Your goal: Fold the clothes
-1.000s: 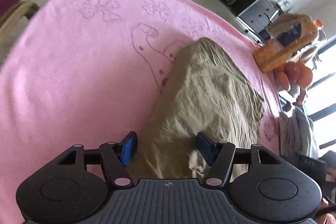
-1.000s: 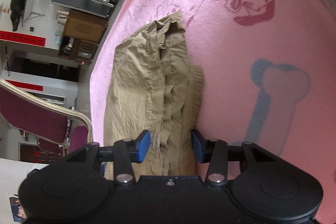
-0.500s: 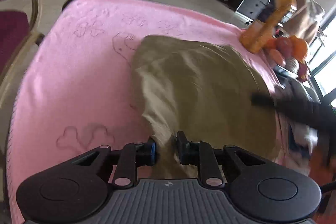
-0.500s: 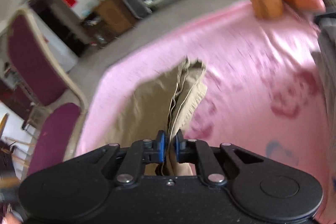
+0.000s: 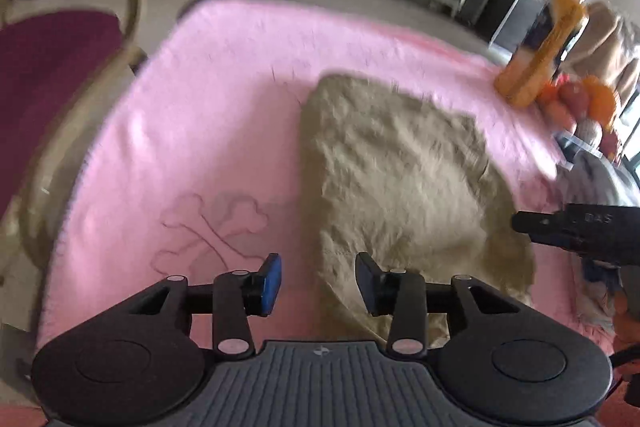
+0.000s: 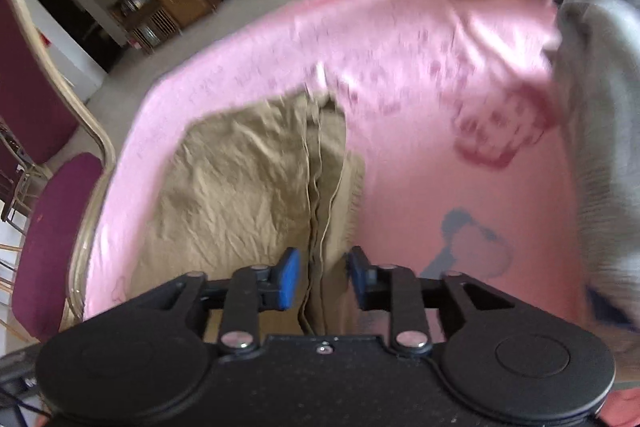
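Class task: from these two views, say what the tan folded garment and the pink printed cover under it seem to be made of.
Tan folded garment: probably thin woven cotton, matte; fine crisp wrinkles, stitched seams.
Pink printed cover: seemingly plush fleece or towelling, matte; fuzzy surface, soft-edged printed bones.

On the black body of my right tool (image 5: 580,235), at the frame's edge, I read blurred letters, roughly "DAS".

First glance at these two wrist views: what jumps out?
The crumpled khaki garment lies folded in the middle of a bright pink blanket printed with bones and dog faces. Both the left gripper and the right gripper hover open at its near edge, gripping nothing. At the far right corner stand an orange bottle and a pile of fruit.
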`<state>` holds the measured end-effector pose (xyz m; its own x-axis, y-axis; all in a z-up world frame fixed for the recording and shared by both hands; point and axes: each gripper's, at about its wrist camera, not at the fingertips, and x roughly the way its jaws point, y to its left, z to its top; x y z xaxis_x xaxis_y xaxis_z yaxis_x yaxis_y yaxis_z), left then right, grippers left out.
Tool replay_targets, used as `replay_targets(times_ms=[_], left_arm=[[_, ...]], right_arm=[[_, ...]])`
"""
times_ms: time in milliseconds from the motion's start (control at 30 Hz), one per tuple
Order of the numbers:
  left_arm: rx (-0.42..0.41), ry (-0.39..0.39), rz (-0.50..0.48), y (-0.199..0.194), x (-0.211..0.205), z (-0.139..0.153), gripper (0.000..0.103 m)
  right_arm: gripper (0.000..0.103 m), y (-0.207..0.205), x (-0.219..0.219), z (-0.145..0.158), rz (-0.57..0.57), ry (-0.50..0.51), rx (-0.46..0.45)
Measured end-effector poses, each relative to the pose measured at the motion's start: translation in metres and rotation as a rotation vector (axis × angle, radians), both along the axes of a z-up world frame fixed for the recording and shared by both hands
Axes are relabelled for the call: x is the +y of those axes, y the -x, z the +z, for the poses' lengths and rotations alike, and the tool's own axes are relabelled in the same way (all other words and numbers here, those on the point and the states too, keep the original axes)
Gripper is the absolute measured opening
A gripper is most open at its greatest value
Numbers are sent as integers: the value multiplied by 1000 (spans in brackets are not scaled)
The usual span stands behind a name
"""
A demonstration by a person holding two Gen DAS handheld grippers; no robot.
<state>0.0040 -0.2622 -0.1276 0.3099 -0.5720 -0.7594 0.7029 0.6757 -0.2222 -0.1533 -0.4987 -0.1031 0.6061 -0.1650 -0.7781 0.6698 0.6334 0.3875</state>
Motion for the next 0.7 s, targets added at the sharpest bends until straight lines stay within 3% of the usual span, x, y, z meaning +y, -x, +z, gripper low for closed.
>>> replay_targets(times_ms=[100,133,167,233,500,600,667,700], left_arm=[[-111,29,-18,19,6,11,28],[-139,28,-41,25,4,12,17],[-157,24,-70,30,0,12,12],[-175,18,-115,38,-6,8,11],[-145,-36,-267,55,-21,-20,11],[-166,-102,-291,59,-31,-35,11],[-180,-136,-303,62,-36,-43,14],[-187,-141,-304,62,-35,-43,15]], right_arm=[[40,21,13,16,9,80,-49],[39,26,17,20,14,100,-63],[38,29,20,20,23,110,-69],[28,28,30,19,64,128,-73],[23,-6,74,5,447,118,-68],[23,-17,91,-9,520,183,45],[12,-17,98,-16,542,236,106],[12,-15,100,-18,548,263,128]])
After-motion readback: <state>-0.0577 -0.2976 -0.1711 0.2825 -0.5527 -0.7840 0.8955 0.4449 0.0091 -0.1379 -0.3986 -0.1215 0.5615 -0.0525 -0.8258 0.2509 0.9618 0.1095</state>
